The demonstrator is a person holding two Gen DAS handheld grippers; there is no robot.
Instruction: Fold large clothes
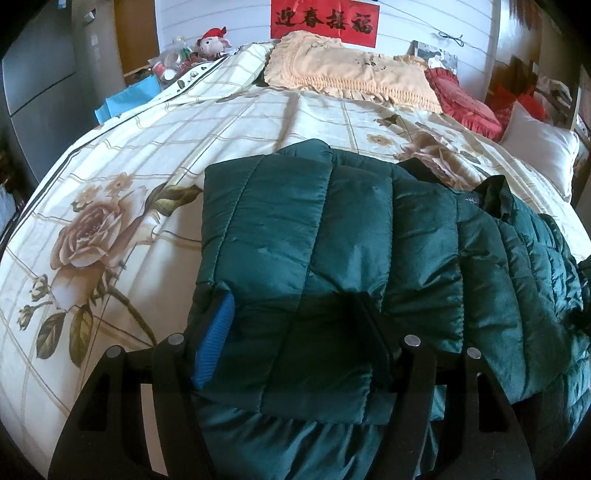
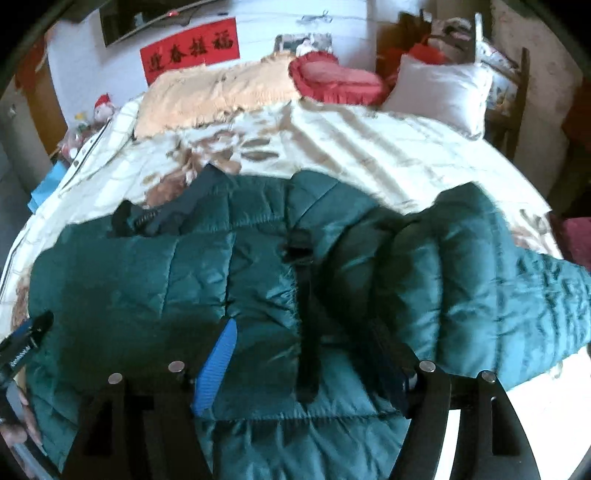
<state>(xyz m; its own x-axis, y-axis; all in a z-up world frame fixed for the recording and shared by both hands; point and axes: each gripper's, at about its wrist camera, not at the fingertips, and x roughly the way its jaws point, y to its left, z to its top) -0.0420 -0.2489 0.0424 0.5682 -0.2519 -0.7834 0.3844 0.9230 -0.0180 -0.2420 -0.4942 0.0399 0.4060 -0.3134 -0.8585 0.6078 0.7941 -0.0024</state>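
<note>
The left gripper (image 1: 291, 339) points steeply down over the near edge of a dark green puffer jacket (image 1: 332, 236). Its jaws stand apart with a fold of the jacket between them; whether the blue pad (image 1: 216, 339) presses the fabric cannot be told. The right gripper (image 2: 303, 362) also tilts down over the jacket, jaws apart, straddling quilted fabric and a black strap (image 2: 306, 314) that runs from near to far between the fingers; the pads do not clearly pinch anything. In the right wrist view the left gripper's tip (image 2: 29, 339) shows at the near left edge, with part of a hand (image 2: 22, 417) beneath it.

The jacket lies across the near part of the bed (image 1: 110, 177), on a cream cover with a rose print. A sleeve is folded over the body on the left side, and more quilted bulk bunches toward the right. Its black lining shows at the far edge.

Farther off lie a beige fringed pillow (image 1: 351, 74), a red cushion (image 1: 461, 99) and a white pillow (image 1: 543, 147). A red banner (image 1: 325, 18) hangs on the far wall.
</note>
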